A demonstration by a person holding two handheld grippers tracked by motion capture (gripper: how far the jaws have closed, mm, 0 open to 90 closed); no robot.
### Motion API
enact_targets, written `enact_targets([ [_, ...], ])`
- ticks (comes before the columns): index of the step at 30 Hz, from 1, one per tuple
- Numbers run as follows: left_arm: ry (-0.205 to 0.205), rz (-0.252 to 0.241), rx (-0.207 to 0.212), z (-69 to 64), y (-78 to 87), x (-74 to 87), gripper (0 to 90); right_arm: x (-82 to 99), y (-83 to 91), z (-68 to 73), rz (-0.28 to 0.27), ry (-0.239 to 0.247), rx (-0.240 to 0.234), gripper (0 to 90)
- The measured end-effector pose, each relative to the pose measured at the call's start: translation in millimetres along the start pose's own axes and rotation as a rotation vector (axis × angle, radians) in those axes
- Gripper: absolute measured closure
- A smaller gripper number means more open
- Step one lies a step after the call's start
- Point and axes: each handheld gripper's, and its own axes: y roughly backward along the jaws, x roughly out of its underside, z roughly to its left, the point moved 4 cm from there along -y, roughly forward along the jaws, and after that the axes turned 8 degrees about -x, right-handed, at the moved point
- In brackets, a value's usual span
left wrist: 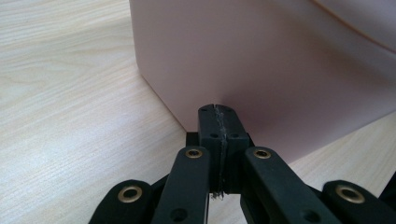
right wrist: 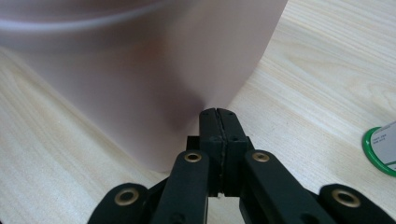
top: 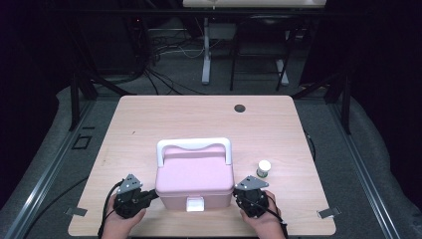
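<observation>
A pink box (top: 194, 181) with rounded corners stands upright at the near middle of the table, its lid shut. Its white handle (top: 194, 145) lies folded back over the far part of the lid, and a white latch (top: 194, 203) sits at the middle of the near wall. The side walls are plain, smooth pink.

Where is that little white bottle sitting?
In the high view, the white bottle stands on the table, just right of the pink box, beyond the right tool.
</observation>
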Motion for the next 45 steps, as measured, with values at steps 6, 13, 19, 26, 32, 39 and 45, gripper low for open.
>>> enact_targets([
  [6,-0.006,0.006,0.005,-1.8,1.9,1.2,90.0,2.1,2.4,1.9,0.004,0.003,-0.005,90.0],
  [13,-0.009,0.006,0.004,-3.7,3.4,2.6,90.0,5.0,5.5,4.4,0.005,0.000,-0.013,90.0],
  [19,-0.010,0.010,0.007,-4.6,4.5,3.4,90.0,7.5,8.2,7.3,0.008,-0.005,-0.020,90.0],
  [26,-0.011,0.011,0.008,-4.6,4.7,3.6,90.0,10.0,10.7,9.5,0.010,-0.002,-0.027,90.0],
  [32,-0.006,0.012,0.015,-3.7,4.5,3.2,90.0,10.0,10.5,7.3,0.002,-0.007,-0.043,90.0],
  [39,0.009,0.023,0.008,0.1,3.0,1.4,83.5,8.8,11.0,-1.4,-0.022,-0.033,-0.059,81.5],
  [45,0.029,0.017,0.011,4.1,3.7,0.2,78.5,7.3,12.1,-7.0,-0.042,-0.037,-0.035,75.9],
])
